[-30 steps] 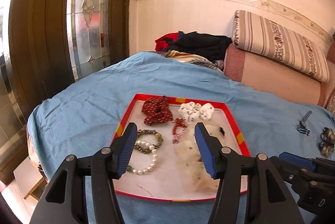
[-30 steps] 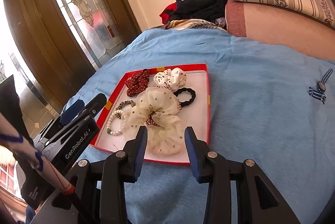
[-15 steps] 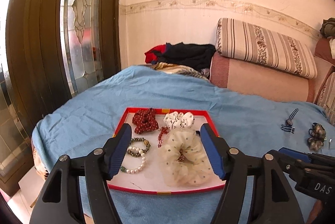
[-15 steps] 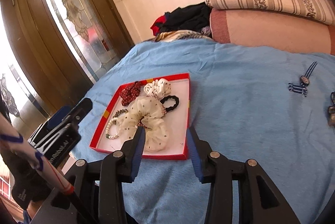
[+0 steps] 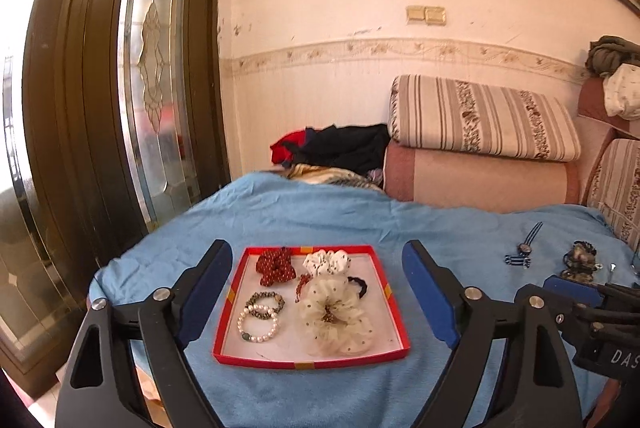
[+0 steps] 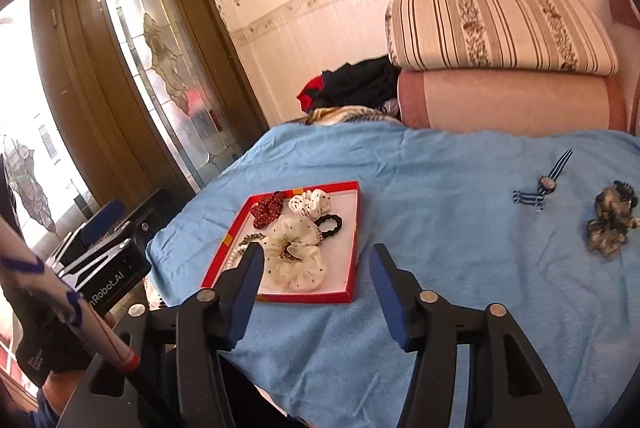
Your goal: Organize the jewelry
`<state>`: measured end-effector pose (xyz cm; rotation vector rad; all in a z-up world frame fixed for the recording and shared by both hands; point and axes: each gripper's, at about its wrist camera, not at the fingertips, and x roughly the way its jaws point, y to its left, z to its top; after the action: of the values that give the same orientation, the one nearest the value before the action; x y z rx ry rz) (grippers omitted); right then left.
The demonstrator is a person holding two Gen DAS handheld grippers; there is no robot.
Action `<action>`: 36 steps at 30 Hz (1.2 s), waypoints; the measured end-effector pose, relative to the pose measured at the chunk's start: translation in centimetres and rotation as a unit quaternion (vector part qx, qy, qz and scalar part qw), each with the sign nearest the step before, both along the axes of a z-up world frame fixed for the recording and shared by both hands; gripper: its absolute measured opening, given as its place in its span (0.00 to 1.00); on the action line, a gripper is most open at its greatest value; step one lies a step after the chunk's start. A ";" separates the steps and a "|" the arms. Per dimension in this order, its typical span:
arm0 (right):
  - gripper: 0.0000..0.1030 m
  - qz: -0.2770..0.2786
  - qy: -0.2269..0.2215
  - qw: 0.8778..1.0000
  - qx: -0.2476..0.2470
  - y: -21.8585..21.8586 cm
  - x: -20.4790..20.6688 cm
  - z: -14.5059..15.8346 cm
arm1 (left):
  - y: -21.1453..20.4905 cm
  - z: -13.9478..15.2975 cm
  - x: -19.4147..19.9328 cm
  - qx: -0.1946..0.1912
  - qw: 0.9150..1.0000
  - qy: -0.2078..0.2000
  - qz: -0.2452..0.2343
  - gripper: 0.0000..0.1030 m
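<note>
**Left wrist view: both claws empty above the bed**

My left claw (image 5: 316, 292) tilts slightly down over the red tray (image 5: 394, 312) on the blue bedspread (image 5: 320, 216), jaws opening, nothing between them. The cream scrunchie (image 5: 336, 316) and pearl bracelet (image 5: 258, 324) lie inside the tray. My right claw (image 6: 316, 292) dips more steeply, jaws also opening and empty; a striped ribbon (image 6: 540, 186) lies well apart.
</note>
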<state>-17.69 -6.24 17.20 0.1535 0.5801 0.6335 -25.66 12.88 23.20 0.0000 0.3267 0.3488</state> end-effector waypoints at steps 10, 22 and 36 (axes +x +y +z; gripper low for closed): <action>0.68 -0.009 -0.031 0.999 0.004 -2.4 -3.9 2.0 | -1.7 2.1 -3.3 0.011 1.000 -0.013 -0.008 0.94; 0.77 -0.011 -0.033 0.999 -0.015 -2.2 -6.0 2.8 | -0.3 1.9 -4.2 -0.009 1.000 0.015 -0.004 1.00; 0.81 -0.012 -0.027 0.998 -0.054 0.2 -5.7 2.6 | 3.8 0.3 -2.6 -0.051 0.996 0.056 0.049 1.00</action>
<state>-23.42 -6.05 19.77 0.0421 0.5584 0.5795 -28.30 16.67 23.50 -0.0974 0.4554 0.4304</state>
